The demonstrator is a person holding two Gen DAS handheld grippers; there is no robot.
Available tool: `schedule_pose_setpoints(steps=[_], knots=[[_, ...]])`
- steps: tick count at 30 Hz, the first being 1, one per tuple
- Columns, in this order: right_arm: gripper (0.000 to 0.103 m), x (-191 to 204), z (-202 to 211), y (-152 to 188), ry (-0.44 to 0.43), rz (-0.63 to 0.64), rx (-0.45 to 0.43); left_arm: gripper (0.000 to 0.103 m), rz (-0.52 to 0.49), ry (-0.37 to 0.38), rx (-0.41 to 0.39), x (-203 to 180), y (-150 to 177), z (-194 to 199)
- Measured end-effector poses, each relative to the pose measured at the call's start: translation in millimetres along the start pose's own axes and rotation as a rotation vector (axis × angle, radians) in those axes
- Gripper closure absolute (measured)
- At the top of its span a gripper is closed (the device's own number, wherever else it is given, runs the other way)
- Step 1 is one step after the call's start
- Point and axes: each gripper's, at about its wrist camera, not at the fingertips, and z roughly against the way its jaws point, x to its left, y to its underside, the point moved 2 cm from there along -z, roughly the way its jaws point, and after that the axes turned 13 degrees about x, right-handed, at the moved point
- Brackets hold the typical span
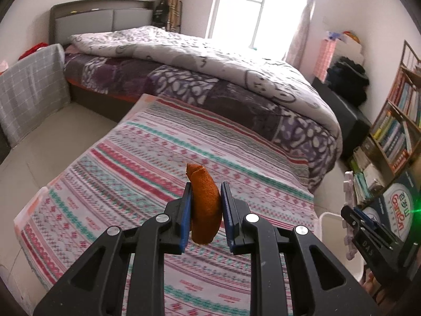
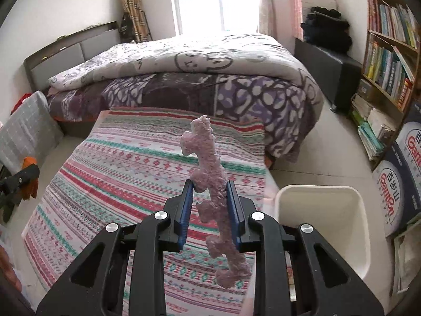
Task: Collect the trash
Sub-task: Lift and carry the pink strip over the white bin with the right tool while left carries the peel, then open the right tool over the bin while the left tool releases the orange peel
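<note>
Both pieces are lifted clear of the striped tabletop [image 2: 110, 173]: the left gripper [image 1: 205, 205] has its fingers clamped on an orange peel [image 1: 204, 205], the right gripper [image 2: 209, 202] on a pink fuzzy jigsaw-edged strip [image 2: 210, 184]. The carry step seems in hand; next, each should swing over the white bin [image 2: 323, 194] just right of the tabletop and release

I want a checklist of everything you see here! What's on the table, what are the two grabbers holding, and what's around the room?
Surface: patterned tablecloth covers the table; no loose trash seen on it.
Job's things: orange peel and a fuzzy pink puzzle-edged strip, both held up above the cloth; white bin stands on the floor right of the table, looks empty as far as it shows.
Clutter: nothing seen.
Grippers: left gripper is shut on the orange peel; right gripper is shut on the pink strip.
Cables: nothing seen.
Surroundings: bed with a quilt, bookshelf, window, printed boxes.
</note>
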Motion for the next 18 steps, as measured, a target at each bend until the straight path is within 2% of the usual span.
schedule_pose_setpoints(steps=[7, 18], knots=[[0.078, -38.9, 4.8, -2.7, 0.027, -0.077, 0.009, 0.081, -0.058, 0.035, 0.020, -38.9, 5.3, -10.7], [0.074, -120.3, 0.2, -2.6, 0.096, -0.230, 0.092, 0.081, -0.150, 0.122, 0.093, -106.4, 21.3, -38.8]])
